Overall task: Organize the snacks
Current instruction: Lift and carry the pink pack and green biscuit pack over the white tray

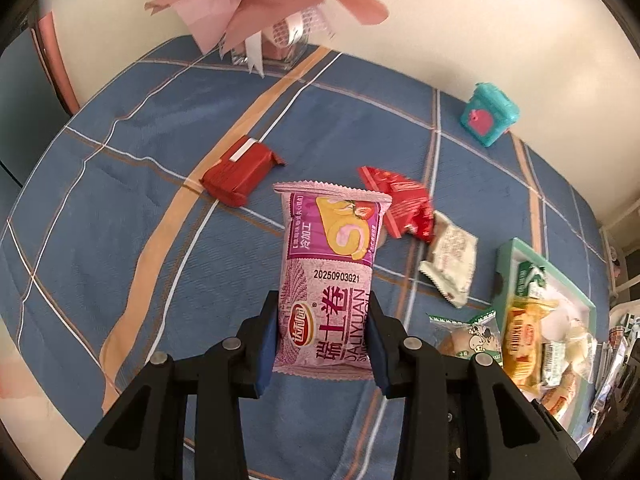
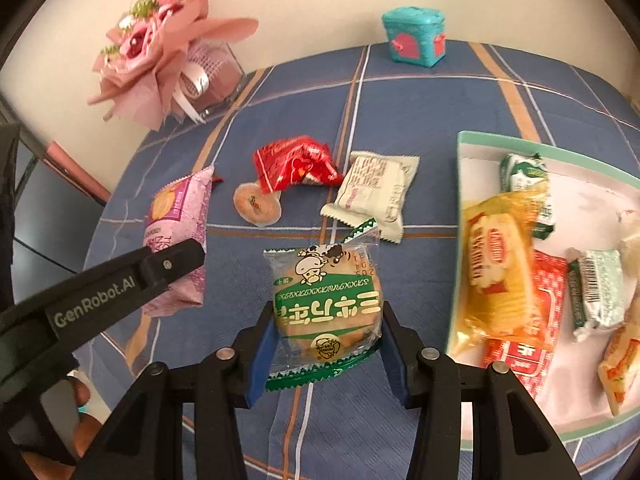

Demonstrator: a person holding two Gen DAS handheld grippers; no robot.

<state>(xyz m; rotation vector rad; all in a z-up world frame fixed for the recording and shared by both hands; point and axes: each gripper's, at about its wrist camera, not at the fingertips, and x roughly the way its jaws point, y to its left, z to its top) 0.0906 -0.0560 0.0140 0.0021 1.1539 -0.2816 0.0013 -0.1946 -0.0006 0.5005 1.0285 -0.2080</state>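
My left gripper (image 1: 323,344) is shut on a pink swiss-roll pack (image 1: 332,264), held upright above the blue plaid tablecloth; the pack also shows at the left of the right wrist view (image 2: 180,236). My right gripper (image 2: 326,344) is shut on a green-and-clear round cake pack (image 2: 326,300), just left of the green-rimmed tray (image 2: 460,184). The tray holds several snacks, among them a yellow pack (image 2: 500,272). Loose on the cloth are a red pack (image 2: 296,164), a cream pack (image 2: 376,192) and a small round jelly cup (image 2: 256,204).
A red-wrapped bar (image 1: 240,172) lies at the left of the cloth. A pink bouquet in a clear box (image 2: 160,64) and a teal box (image 2: 414,36) stand by the wall at the far edge. The tray also shows in the left wrist view (image 1: 504,264).
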